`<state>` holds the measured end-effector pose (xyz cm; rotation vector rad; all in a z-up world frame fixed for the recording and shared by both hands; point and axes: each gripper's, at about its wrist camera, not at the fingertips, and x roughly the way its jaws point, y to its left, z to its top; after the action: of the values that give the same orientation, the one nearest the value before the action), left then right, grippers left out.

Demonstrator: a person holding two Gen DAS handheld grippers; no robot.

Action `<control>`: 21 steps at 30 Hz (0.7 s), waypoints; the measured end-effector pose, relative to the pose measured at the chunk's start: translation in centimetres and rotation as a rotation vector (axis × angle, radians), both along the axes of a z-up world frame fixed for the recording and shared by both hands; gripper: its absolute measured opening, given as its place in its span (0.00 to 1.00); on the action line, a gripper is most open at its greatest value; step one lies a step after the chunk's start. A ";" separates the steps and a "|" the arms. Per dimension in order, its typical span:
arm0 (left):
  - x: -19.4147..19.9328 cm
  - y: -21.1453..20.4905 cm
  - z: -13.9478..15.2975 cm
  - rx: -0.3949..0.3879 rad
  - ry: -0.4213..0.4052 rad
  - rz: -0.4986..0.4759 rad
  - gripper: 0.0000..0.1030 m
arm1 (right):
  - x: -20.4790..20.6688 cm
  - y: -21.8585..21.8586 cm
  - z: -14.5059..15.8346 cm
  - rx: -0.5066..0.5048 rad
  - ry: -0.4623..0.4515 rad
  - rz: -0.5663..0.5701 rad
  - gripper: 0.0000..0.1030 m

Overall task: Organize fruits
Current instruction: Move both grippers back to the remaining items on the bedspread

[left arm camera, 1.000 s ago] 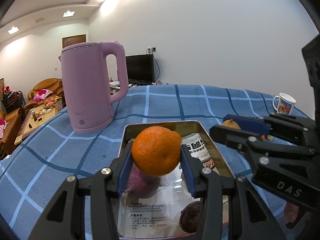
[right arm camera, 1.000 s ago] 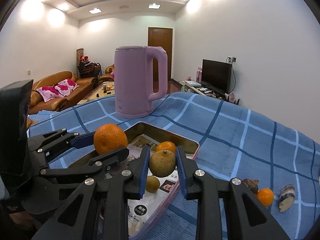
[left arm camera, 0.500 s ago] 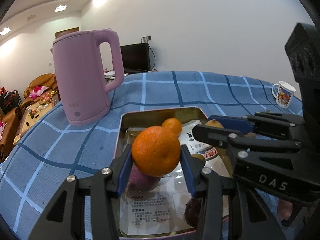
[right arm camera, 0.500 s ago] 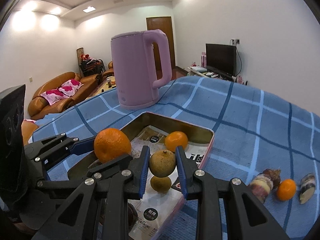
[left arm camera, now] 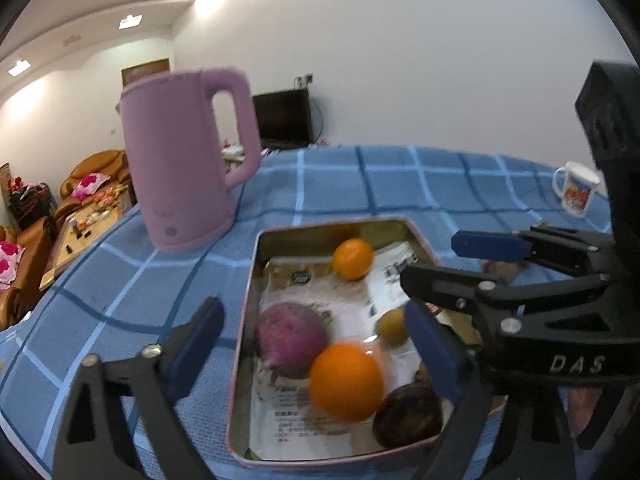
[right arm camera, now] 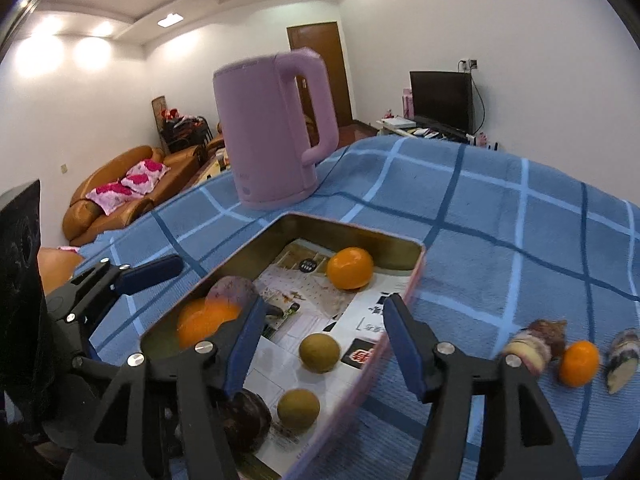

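Left wrist view: the left gripper [left arm camera: 316, 332] has just been opening and stands released, the big orange [left arm camera: 346, 380] blurred below it in the tray [left arm camera: 244, 344], near its front edge; lift straight up.

Right wrist view: the right gripper [right arm camera: 324, 344], jaws just parted, hangs empty above the brown fruit [right arm camera: 319, 352] by the tray's right wall; back off without nudging it.

Blue checked tablecloth [left arm camera: 400, 184], pink kettle [left arm camera: 180, 160], perhaps purple fruit [left arm camera: 290, 336].

A pink kettle [left arm camera: 188, 160] stands upright on the blue checked tabletop [left arm camera: 400, 184]; a printed mug [left arm camera: 576, 194] sits well apart.
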<state>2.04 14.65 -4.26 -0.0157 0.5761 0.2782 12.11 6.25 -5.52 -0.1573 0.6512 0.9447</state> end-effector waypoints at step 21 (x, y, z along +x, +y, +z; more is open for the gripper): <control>8.9 -13.0 -0.1 0.005 0.081 -0.227 0.90 | 9.5 -18.5 0.0 -0.047 -0.035 -0.611 0.65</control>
<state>10.99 1.69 -4.34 0.0659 0.6513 0.0598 21.65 -12.25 -5.48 -0.0113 0.6368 0.3378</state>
